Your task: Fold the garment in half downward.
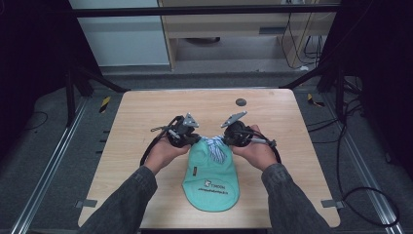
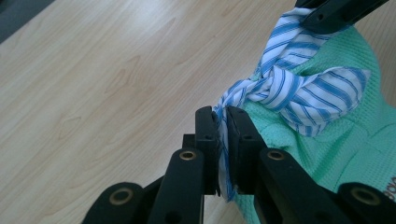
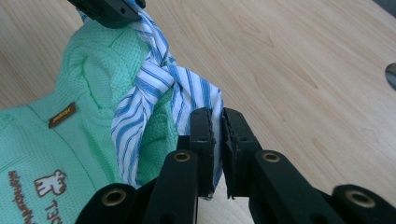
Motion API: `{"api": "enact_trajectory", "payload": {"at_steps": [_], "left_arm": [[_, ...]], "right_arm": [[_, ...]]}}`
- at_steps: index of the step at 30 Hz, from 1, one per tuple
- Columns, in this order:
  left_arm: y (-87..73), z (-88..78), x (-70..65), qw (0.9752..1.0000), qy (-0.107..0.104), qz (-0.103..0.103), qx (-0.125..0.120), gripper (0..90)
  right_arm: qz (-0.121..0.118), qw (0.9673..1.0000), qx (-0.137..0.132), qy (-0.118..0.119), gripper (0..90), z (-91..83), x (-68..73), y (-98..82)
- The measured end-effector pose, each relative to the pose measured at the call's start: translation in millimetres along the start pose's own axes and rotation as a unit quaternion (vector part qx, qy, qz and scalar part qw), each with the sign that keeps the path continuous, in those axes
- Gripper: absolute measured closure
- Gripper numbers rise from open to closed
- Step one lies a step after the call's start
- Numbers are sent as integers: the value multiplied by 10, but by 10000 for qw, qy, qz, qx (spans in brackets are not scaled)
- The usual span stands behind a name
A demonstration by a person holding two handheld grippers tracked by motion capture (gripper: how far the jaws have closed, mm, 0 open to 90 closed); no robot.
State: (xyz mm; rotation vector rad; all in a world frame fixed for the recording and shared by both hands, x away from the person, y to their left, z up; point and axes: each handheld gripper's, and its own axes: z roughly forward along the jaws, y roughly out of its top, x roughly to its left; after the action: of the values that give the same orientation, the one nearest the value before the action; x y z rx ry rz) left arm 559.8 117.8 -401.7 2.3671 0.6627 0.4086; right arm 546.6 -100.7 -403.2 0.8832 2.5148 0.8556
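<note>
Pale wood-grain bench (image 1: 146,122) under dark framing, with a small dark disc (image 1: 240,102) near its far edge. A mint-green garment (image 1: 211,180) with a printed logo lies flat near the front edge, between the two hands. At its far end a blue-and-white striped strip (image 1: 215,146) is knotted — one tail runs to each side. The left gripper (image 2: 222,122) has its fingers clenched on one tail; the right gripper (image 3: 217,125) pinches the other tail, just beside the knot (image 3: 156,77).
</note>
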Motion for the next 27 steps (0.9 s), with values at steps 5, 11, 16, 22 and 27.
{"api": "enact_trajectory", "payload": {"at_steps": [5,11,16,22,27], "left_arm": [[52,-56,16,10000,38,20,-71,835],[82,-92,14,9999,66,16,-130,834],[121,-141,20,9998,117,57,-147,835],[133,-130,22,9998,138,85,-139,834],[166,-134,12,9997,182,123,-145,834]], "right_arm": [[-69,9999,-67,-43,835,-74,-31,59],[-103,9998,-125,-91,834,-131,-39,97],[-137,9996,-194,-129,834,-189,-39,125],[-154,9996,-216,-136,834,-197,-45,122],[-146,9995,-233,-146,834,-214,-62,119]]}}
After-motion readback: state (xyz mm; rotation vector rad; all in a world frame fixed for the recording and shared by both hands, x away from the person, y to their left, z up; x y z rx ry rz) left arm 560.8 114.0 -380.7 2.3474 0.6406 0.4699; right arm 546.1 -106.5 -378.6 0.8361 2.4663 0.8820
